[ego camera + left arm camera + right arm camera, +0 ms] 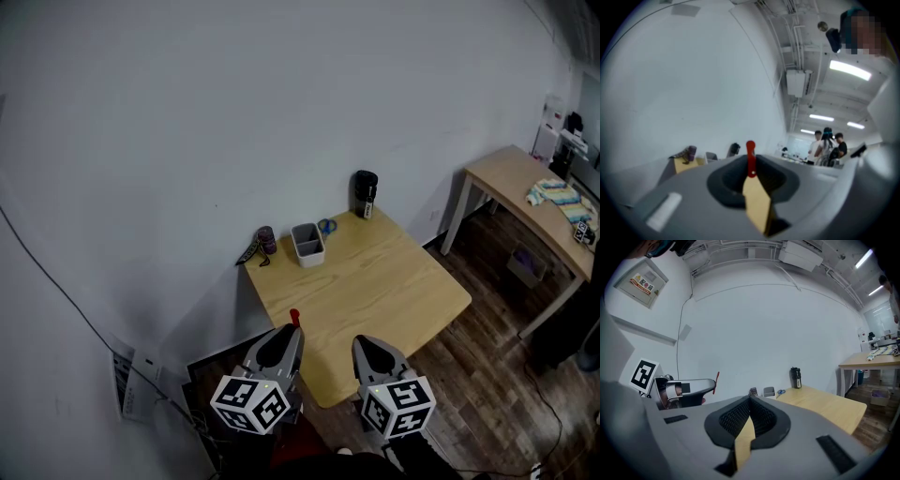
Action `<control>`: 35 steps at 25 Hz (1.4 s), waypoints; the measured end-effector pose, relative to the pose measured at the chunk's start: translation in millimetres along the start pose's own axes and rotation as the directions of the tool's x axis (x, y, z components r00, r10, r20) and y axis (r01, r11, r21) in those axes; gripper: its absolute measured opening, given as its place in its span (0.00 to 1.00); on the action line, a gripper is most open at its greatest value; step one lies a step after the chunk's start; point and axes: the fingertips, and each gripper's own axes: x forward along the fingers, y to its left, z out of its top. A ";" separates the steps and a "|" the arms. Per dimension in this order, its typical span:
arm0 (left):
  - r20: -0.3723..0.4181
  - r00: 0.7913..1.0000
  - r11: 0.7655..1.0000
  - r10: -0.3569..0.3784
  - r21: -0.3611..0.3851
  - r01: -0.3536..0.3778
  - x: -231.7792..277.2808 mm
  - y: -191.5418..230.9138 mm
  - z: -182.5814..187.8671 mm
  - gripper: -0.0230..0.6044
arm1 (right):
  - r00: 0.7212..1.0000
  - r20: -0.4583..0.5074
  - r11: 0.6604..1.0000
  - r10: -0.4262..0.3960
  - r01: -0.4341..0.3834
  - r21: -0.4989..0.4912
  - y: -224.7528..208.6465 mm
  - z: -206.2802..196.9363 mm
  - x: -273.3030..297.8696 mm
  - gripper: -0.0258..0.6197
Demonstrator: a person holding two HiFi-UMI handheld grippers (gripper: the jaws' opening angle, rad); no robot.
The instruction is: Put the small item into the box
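A small open grey box [307, 244] stands at the far left of the wooden table [375, 281]; it also shows as the box [768, 391] in the right gripper view. My left gripper [291, 332] hovers over the table's near left corner, shut on a thin small red item [294, 318]. That red item [750, 159] sticks up from between the closed jaws, and the right gripper view catches the red item [716, 382] from the side. My right gripper [362, 343] is beside it over the near edge, shut, nothing in it.
Blue scissors [326, 226] lie right of the box. A black mug [365, 194] stands at the far corner and a dark roll [266, 240] by the wall. A second table [530, 202] is at the right. People [828, 145] stand far off.
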 end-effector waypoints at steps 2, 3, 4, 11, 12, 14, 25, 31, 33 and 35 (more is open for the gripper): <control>-0.006 1.000 1.000 -0.003 -0.008 0.003 8.2 14.8 1.4 0.12 | 1.000 -0.013 1.000 -0.007 0.007 0.005 0.4 -1.1 16.2 0.05; -0.010 1.000 1.000 -0.005 -0.010 0.005 12.5 22.3 2.4 0.12 | 1.000 -0.017 1.000 -0.010 0.010 0.007 1.0 -1.1 24.6 0.05; -0.015 1.000 1.000 -0.007 -0.012 0.007 17.0 29.9 3.2 0.12 | 1.000 -0.021 1.000 -0.013 0.013 0.007 1.5 -1.1 33.2 0.05; -0.043 0.999 0.999 -0.021 -0.039 0.019 52.1 82.5 9.0 0.12 | 0.998 -0.058 0.999 -0.035 0.036 0.011 2.7 0.5 96.1 0.05; -0.046 0.999 0.999 -0.025 -0.042 0.023 58.1 90.3 10.6 0.12 | 0.997 -0.063 0.999 -0.039 0.040 0.011 2.6 1.2 105.9 0.05; -0.055 0.998 0.998 -0.035 -0.048 0.032 68.9 105.7 12.5 0.12 | 0.996 -0.074 0.999 -0.049 0.050 0.010 2.6 0.9 124.5 0.05; -0.096 0.990 0.992 -0.104 -0.076 0.097 115.3 170.0 23.2 0.12 | 0.982 -0.129 0.990 -0.135 0.139 0.019 -2.0 0.3 193.9 0.05; -0.110 0.983 0.986 -0.146 -0.099 0.135 133.6 194.7 24.9 0.12 | 0.970 -0.136 0.979 -0.200 0.203 0.005 -8.1 3.6 220.3 0.05; -0.113 0.981 0.984 -0.156 -0.102 0.145 138.6 202.5 26.3 0.12 | 0.967 -0.133 0.975 -0.219 0.221 0.001 -10.0 5.9 227.7 0.05; -0.118 0.979 0.983 -0.165 -0.100 0.154 142.7 208.8 28.3 0.12 | 0.963 -0.128 0.971 -0.237 0.239 0.001 -11.0 8.7 233.1 0.05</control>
